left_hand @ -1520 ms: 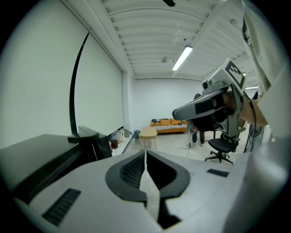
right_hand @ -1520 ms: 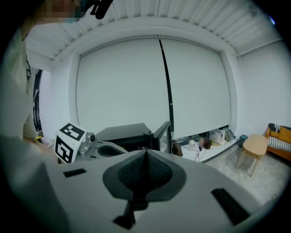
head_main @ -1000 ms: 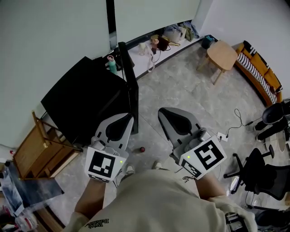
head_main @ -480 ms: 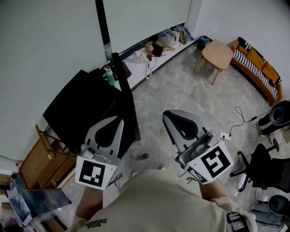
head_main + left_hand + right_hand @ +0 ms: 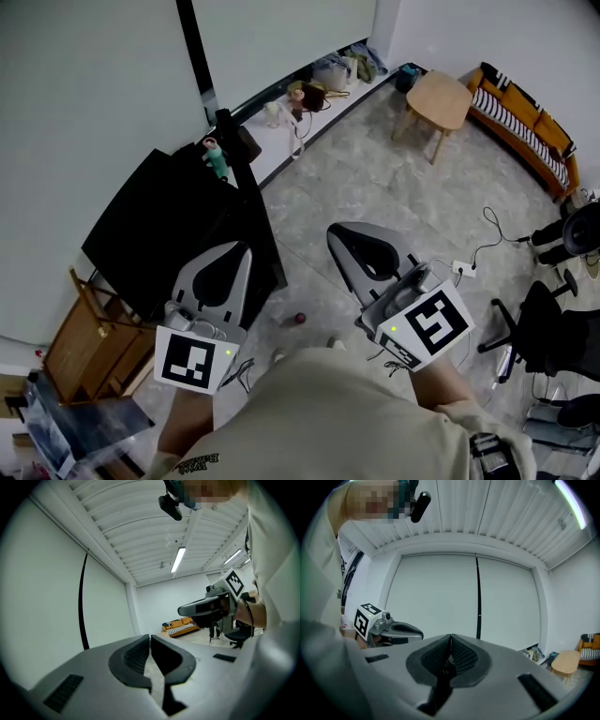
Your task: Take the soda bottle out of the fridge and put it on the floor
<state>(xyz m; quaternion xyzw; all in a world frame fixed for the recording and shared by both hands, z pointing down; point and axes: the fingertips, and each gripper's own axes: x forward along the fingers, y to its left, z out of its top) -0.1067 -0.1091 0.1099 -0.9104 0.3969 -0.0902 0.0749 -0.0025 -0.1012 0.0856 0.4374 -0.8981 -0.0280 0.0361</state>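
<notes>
Black fridge (image 5: 164,230) stands against the wall. The soda bottle shows in no view and is presumably inside. The jaws of the left gripper (image 5: 230,258) and the right gripper (image 5: 349,239) are clenched together on nothing. Expect a smooth, possibly cold and slippery bottle, fairly heavy if full. Grasp the cylindrical body at mid-height, not the cap.

Looks like a sparse office or studio room rather than a home: bare white walls (image 5: 94,84), pale stone-tile floor (image 5: 375,197), black swivel chairs (image 5: 553,337), a striped orange sofa (image 5: 525,112) by a small round wooden table (image 5: 442,94), strip light (image 5: 178,558) on a slatted ceiling (image 5: 140,522).
</notes>
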